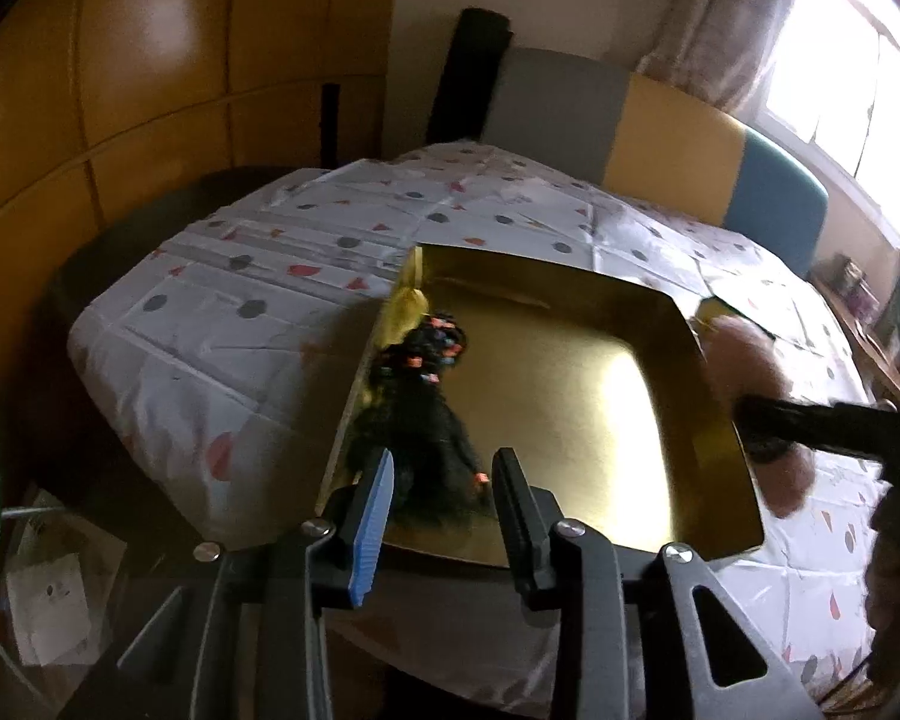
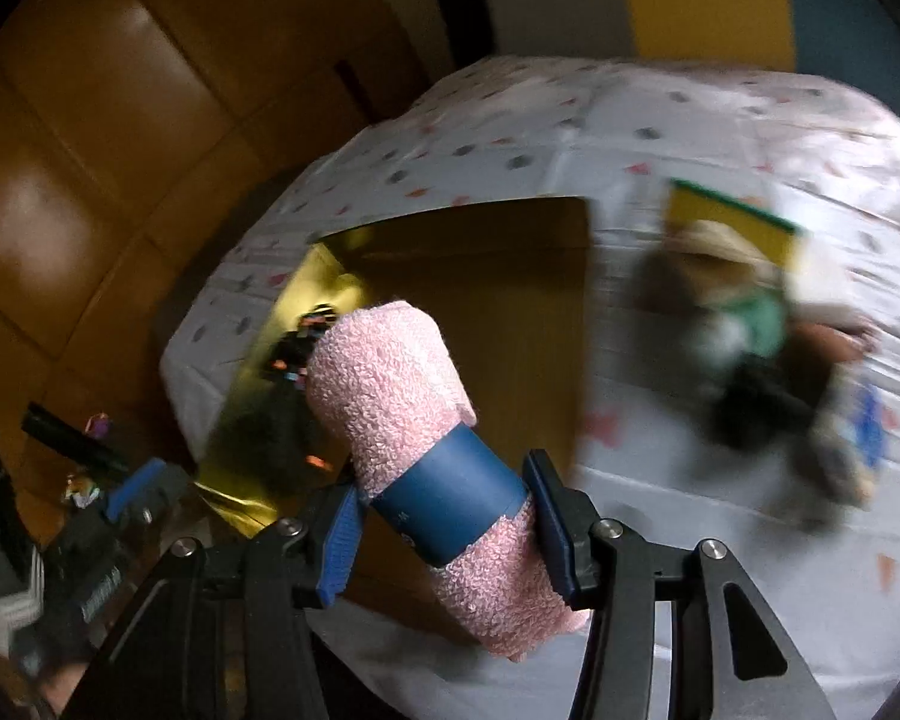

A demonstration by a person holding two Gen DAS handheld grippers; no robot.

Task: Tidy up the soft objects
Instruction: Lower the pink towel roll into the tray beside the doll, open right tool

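Observation:
A gold tray [image 1: 546,261] sits on the table. A black fuzzy toy with small orange bits [image 1: 426,420] lies along the tray's left side. My left gripper [image 1: 444,474] stands open over the tray's near edge, with the toy's near end between its fingers. My right gripper [image 2: 444,498] is shut on a rolled pink towel [image 2: 384,372] with a blue band [image 2: 450,498] and holds it above the tray [image 2: 498,276]. In the left wrist view the towel [image 1: 744,354] is a pink blur at the tray's right edge.
A spotted white tablecloth [image 1: 240,312] covers the table. To the right of the tray lies a blurred heap: a yellow-green sponge [image 2: 726,222], a green cloth [image 2: 756,324] and dark items [image 2: 762,402]. Chair backs [image 1: 570,102] stand behind; wooden cabinets [image 1: 120,90] stand to the left.

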